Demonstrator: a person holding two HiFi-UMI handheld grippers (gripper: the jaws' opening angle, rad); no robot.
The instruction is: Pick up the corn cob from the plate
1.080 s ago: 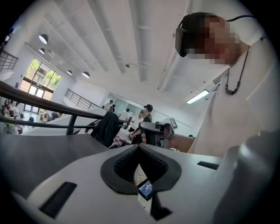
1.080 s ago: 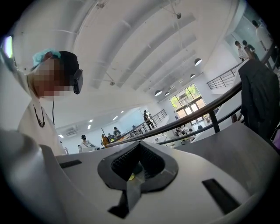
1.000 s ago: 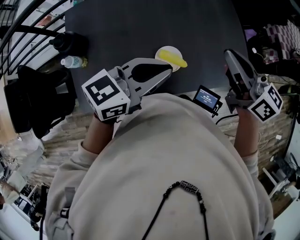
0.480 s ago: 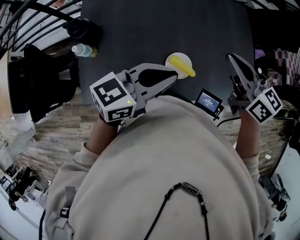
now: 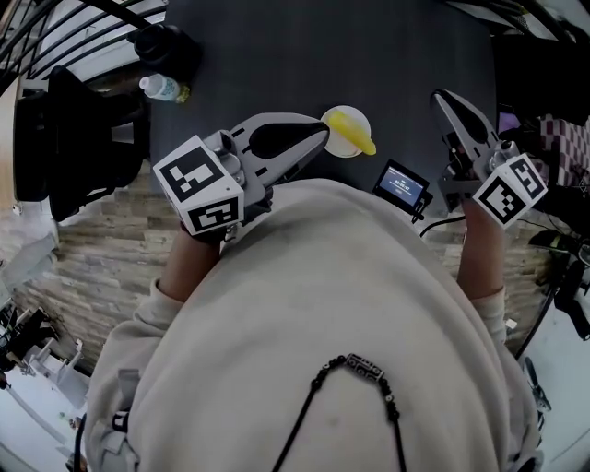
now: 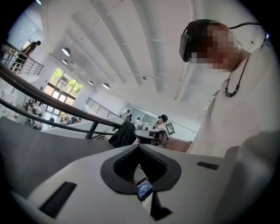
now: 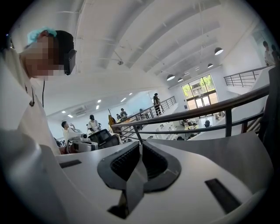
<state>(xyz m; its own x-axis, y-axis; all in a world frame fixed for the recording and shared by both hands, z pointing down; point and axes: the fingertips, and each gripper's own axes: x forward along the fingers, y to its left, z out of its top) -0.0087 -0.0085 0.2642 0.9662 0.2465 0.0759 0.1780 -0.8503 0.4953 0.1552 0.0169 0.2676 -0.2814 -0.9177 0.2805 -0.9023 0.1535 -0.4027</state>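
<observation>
A yellow corn cob point(image 5: 354, 130) lies on a small pale plate point(image 5: 343, 147) near the front edge of the dark table point(image 5: 323, 55). My left gripper point(image 5: 323, 136) is held level with its jaws shut and empty, its tips just left of the plate's rim. My right gripper point(image 5: 436, 95) is also shut and empty, and it stands well to the right of the plate, over the table's right side. In the left gripper view the left gripper point(image 6: 139, 146) has its pads together, and in the right gripper view the right gripper point(image 7: 140, 144) looks the same. Neither gripper view shows the corn.
A small device with a lit screen point(image 5: 402, 184) sits at the table's front edge between the grippers. A water bottle point(image 5: 164, 88) and a black object point(image 5: 164, 44) stand at the table's left end. A black chair point(image 5: 78, 138) and a railing point(image 5: 55, 28) are further left.
The left gripper has shifted a little leftward in the head view, its tips still beside the plate. The right gripper has edged forward over the table. Both stay shut.
</observation>
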